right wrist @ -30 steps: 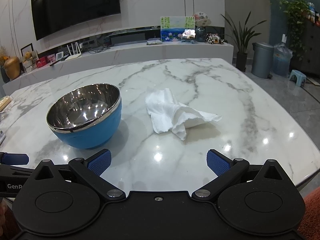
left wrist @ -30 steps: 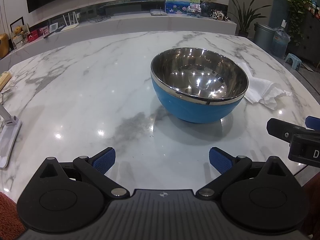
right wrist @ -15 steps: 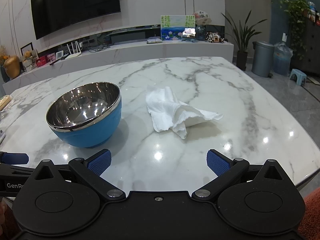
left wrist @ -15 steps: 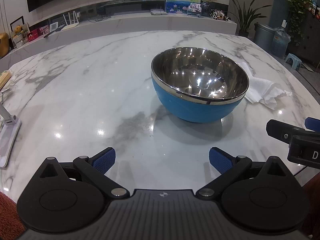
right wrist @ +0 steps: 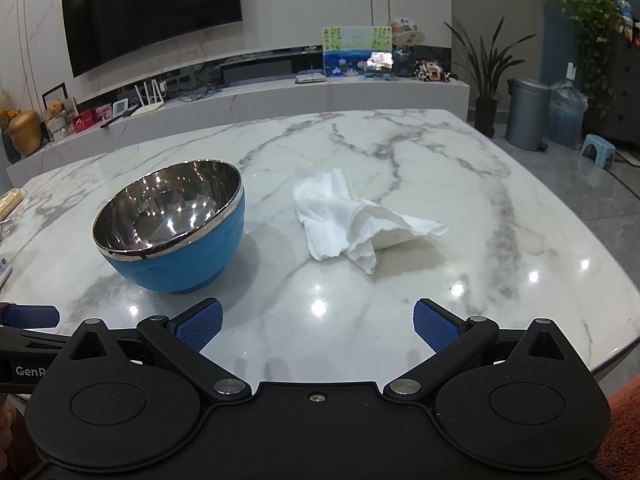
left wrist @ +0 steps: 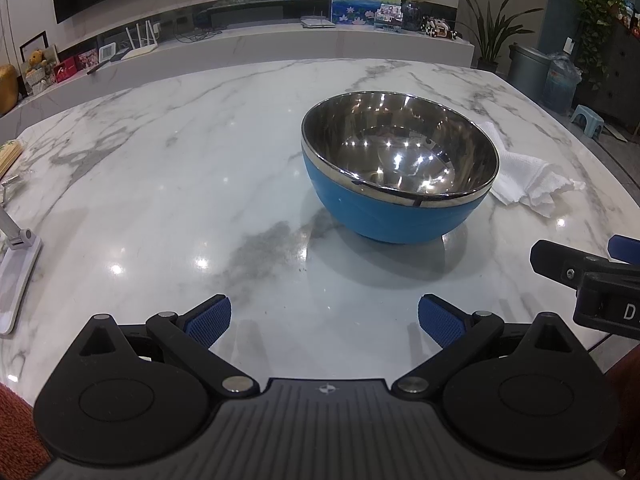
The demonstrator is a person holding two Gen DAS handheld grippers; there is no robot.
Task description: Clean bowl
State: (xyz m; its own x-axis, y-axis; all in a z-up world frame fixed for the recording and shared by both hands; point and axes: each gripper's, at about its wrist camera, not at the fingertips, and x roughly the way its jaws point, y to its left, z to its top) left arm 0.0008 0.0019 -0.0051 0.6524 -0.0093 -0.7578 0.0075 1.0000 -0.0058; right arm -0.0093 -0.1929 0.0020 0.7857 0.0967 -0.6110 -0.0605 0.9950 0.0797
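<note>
A blue bowl (left wrist: 394, 200) with a shiny steel inside stands upright on the marble table; it also shows in the right wrist view (right wrist: 176, 236). A crumpled white paper towel (right wrist: 352, 216) lies just right of it, partly hidden behind the bowl in the left wrist view (left wrist: 528, 184). My left gripper (left wrist: 324, 318) is open and empty, near the table's front edge, short of the bowl. My right gripper (right wrist: 318, 322) is open and empty, short of the towel. Each gripper's finger shows at the edge of the other's view.
A white stand (left wrist: 16, 272) lies at the table's left edge. The marble table (right wrist: 460, 184) ends in a rounded edge on the right. Behind it runs a low white counter (right wrist: 280, 96) with a TV above. A bin (right wrist: 528, 116) and plants stand on the floor at right.
Both grippers have crept slightly forward toward the table; the bowl and towel have not moved. Both stay open.
</note>
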